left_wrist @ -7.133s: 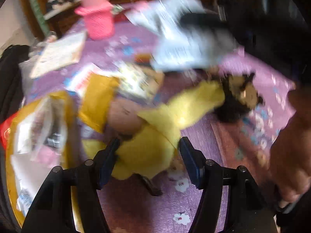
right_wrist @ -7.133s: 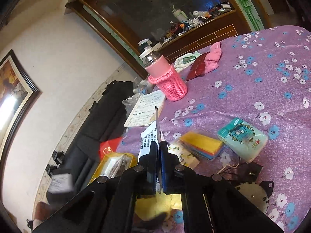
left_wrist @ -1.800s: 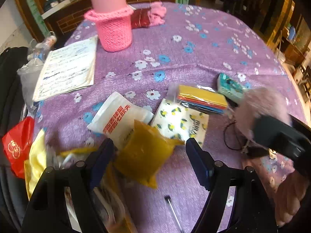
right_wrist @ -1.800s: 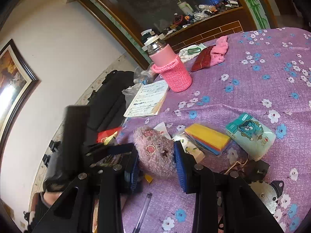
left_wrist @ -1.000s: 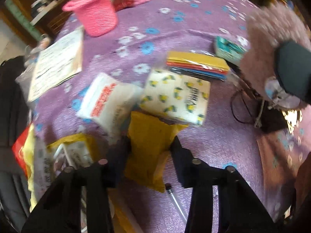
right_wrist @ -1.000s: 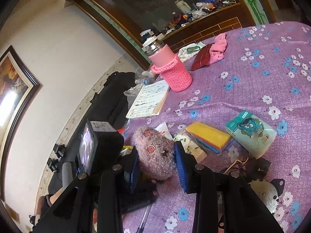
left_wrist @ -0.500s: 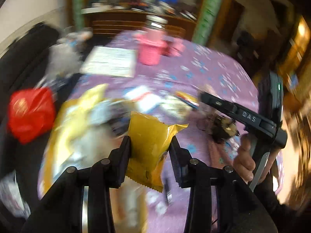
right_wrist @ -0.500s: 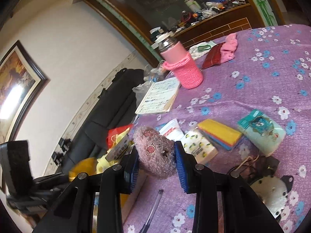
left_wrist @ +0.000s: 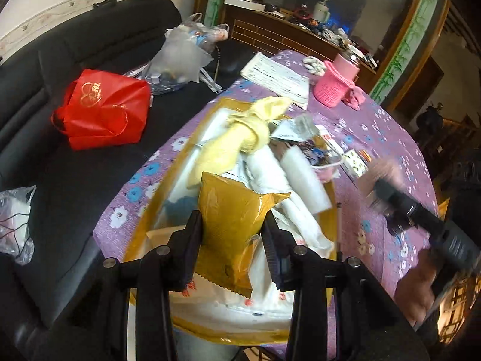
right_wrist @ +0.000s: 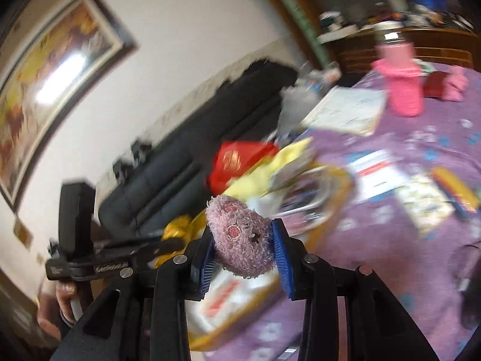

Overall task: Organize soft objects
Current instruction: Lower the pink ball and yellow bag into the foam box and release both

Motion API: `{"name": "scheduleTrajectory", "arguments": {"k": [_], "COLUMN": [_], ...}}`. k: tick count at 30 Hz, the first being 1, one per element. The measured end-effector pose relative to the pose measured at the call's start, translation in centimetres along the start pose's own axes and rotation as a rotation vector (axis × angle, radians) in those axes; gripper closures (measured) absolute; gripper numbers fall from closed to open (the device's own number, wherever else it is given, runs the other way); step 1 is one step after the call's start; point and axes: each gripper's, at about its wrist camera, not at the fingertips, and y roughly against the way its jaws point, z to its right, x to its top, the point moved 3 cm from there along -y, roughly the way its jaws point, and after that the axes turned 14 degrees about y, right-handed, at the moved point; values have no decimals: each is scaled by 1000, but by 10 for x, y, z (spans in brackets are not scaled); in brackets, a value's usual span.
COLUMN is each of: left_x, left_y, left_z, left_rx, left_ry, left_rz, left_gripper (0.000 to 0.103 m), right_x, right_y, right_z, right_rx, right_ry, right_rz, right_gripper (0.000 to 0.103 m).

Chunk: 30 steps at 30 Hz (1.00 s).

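My left gripper [left_wrist: 233, 231] is shut on a yellow foil packet [left_wrist: 233, 213] and holds it above a yellow-rimmed tray [left_wrist: 141, 225] at the table's near left edge. The tray holds a pale yellow cloth [left_wrist: 240, 132], white packets and plastic bags. My right gripper [right_wrist: 242, 245] is shut on a fuzzy pink plush ball [right_wrist: 240, 237] and holds it over the same tray [right_wrist: 339, 180]. It shows blurred at the right of the left wrist view [left_wrist: 378, 177]. The left gripper shows at the left of the right wrist view [right_wrist: 156, 245].
A purple flowered tablecloth [left_wrist: 387, 138] carries a pink knitted bottle sleeve [left_wrist: 335, 82], a paper booklet [left_wrist: 275, 78] and small tissue packs [left_wrist: 354, 162]. A black sofa [left_wrist: 60, 156] beside the table holds a red bag [left_wrist: 99, 108] and plastic bags [left_wrist: 183, 57].
My left gripper has lifted the yellow packet off the table and carried it left over the tray. My right gripper has swung left with the plush ball toward the tray.
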Motion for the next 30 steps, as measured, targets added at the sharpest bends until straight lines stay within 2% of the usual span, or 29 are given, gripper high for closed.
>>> {"name": "scheduleTrajectory", "arguments": {"k": [4, 6, 10, 12, 15, 17, 18, 19, 24, 26, 30], "left_x": [1, 0, 2, 5, 10, 11, 11, 10, 11, 12, 12], "left_y": [-7, -11, -21, -23, -21, -19, -18, -18, -9, 7, 37], "left_z": [-5, -7, -12, -11, -7, -6, -7, -7, -10, -12, -5], "left_rx": [-11, -13, 23, 15, -35, -56, -51, -46, -35, -1, -17], "left_ry": [-2, -10, -25, -32, -23, -14, -8, -7, 23, 40, 45], "left_rz": [-14, -21, -6, 4, 12, 24, 36, 43, 68, 113, 177], "left_gripper": [66, 66, 66, 66, 64, 56, 49, 47, 47, 47, 43], "right_x": [-1, -10, -18, -16, -15, -14, -14, -16, -17, -17, -17], "right_y": [-47, -65, -79, -80, -79, -76, -74, -72, -62, -56, -46], "right_z": [-33, -36, -36, -36, -37, -38, -40, -37, -43, -47, -48], "right_rx": [-11, 15, -6, -10, -7, 11, 10, 7, 4, 12, 67], "right_ry": [91, 87, 103, 91, 97, 91, 97, 104, 148, 171, 166], "right_rz": [-67, -86, -118, -106, -94, -76, -63, -55, -7, 25, 57], "right_gripper": [66, 67, 66, 65, 56, 44, 43, 40, 38, 37, 37]}}
